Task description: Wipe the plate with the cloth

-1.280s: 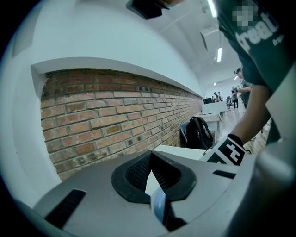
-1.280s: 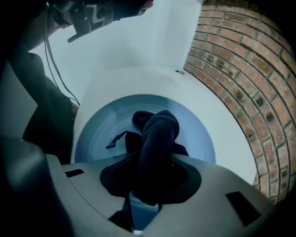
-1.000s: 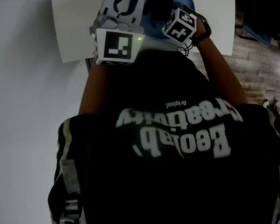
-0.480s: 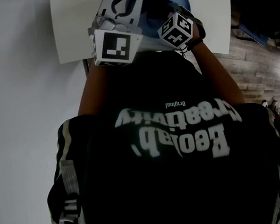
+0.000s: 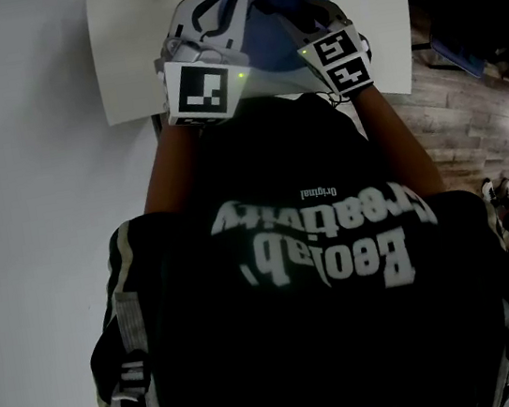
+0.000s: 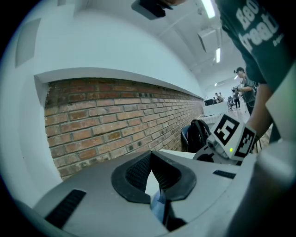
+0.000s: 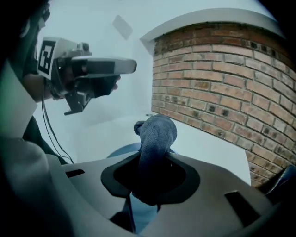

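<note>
Free to pass over bare bench (image 5: 130, 65) left of plate (image 5: 265, 49). Blocked past bench edge by brick wall (image 7: 217, 83). Crowded over plate by left claw (image 6: 155, 185) and right claw (image 7: 150, 180).

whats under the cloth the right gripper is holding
A blue plate lies below the cloth; most of it is covered by the cloth and the right gripper.

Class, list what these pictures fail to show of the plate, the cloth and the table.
Plate: head view, mostly under the left tool; left gripper view shows only a blue sliver.
Cloth: its lower end, and any contact with the plate, hidden behind the right tool, right gripper view.
Table: near edge partly covered by the person's torso, head view.
</note>
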Available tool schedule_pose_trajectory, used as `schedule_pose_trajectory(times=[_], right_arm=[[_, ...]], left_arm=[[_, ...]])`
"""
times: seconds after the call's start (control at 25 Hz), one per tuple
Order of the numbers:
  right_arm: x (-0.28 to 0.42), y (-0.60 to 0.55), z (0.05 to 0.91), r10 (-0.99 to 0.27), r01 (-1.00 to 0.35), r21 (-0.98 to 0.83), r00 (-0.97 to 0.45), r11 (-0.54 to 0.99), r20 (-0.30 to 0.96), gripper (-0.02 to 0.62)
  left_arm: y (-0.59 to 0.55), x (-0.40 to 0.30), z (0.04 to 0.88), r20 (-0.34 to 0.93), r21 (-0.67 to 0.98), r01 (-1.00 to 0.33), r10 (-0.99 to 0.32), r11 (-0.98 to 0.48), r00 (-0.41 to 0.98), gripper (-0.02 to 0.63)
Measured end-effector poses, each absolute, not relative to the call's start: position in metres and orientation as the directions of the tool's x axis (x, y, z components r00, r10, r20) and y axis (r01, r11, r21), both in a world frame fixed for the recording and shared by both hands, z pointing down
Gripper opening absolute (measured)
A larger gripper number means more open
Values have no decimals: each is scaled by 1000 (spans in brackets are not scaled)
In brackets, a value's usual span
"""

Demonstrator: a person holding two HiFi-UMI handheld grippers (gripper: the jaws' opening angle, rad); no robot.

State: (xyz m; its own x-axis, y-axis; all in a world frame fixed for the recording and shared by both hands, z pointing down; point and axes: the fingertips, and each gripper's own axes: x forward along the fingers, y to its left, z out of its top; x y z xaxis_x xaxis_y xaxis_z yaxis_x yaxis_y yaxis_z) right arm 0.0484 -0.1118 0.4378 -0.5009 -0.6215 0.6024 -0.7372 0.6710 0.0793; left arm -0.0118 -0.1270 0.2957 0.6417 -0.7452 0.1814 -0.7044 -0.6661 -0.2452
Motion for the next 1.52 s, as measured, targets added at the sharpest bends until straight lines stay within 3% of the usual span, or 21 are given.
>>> schedule_pose_trajectory(times=[0.36,0.52,0.92,1.52], right_arm=[[53,-117,358,-766,-774,170,-522,611,376,95],[57,-116,330,-775,-797,77,-554,600,304,97],[64,-104,292,-809,-790,182,-551,585,207,97],[70,-108,285,-838,-813,209,-515,544,179,98]], left_arm=[[-127,-5,284,161,-235,-703,-740,-671,653,2],[-127,-5,279,162,-258,-692,-737,-674,657,2],[-120,-6,276,155,-248,-704,-744,-666,650,2],[-124,3,263,148,-264,-673,-718,-691,680,2]])
